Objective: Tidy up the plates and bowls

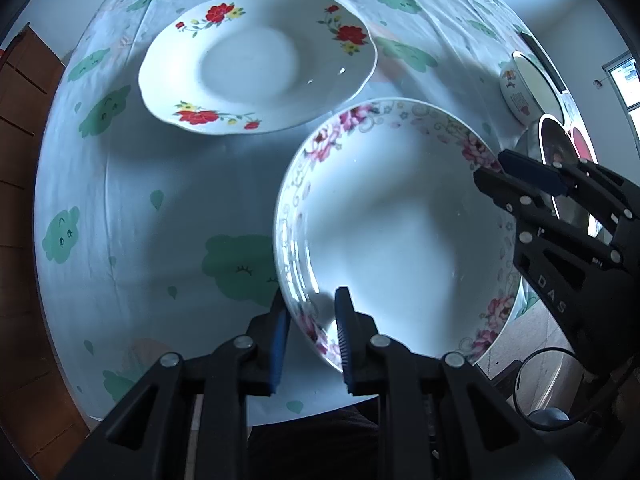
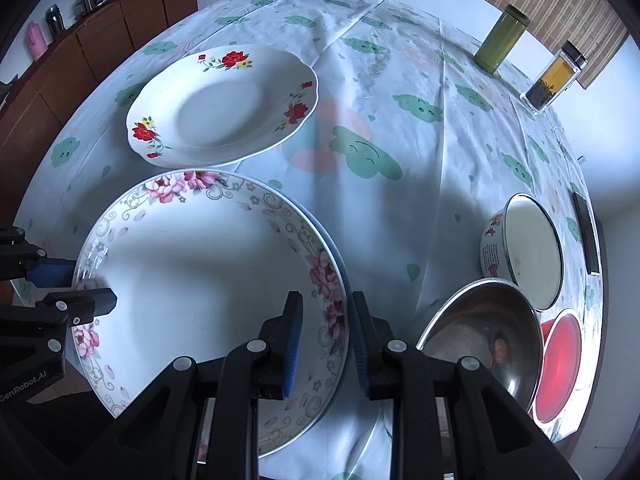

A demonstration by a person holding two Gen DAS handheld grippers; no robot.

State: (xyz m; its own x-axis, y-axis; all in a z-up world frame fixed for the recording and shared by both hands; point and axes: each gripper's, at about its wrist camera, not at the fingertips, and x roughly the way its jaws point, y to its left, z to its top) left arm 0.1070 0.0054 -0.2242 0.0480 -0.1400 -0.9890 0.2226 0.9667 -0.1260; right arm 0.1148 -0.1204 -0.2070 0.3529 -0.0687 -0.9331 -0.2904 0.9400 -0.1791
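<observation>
White pink-flowered plate (image 2: 200, 260): we see it at the near edge of the surface (image 1: 160, 184), just in front of the red-flowered plate (image 1: 256, 60) and close to it; we cannot tell whether the two rims touch.
Which way it faces: its hollow faces up. It is round, so we find no long axis; the line between the two gripped spots runs across its full width.
Contact with the cloth: its near rim juts past the edge of the surface, and we cannot tell whether its base rests on the cloth.
Left hand-held gripper (image 1: 310, 304): we see it clamped on the plate's rim, one blue pad outside the rim and the other inside the hollow, pointing almost straight down.
Right hand-held gripper (image 2: 326, 300): it is closed on the opposite rim, by the pink blossoms, one pad over the inner wall and one outside, tipped steeply down.
Red-flowered plate: it lies face up on the cloud-print cloth, free of both grippers.
Bowls: to the right of the held plate we see a steel bowl (image 2: 480, 328), an enamel bowl (image 2: 532, 248) beyond it and a red bowl (image 2: 560, 360) beside them, all close together near the right edge.
Far edge: a green canister (image 2: 502, 40) and a glass jar (image 2: 556, 76) stand upright there, well apart from the plates.
Room: a brown cabinet (image 2: 100, 40) runs along the wall to the left.
</observation>
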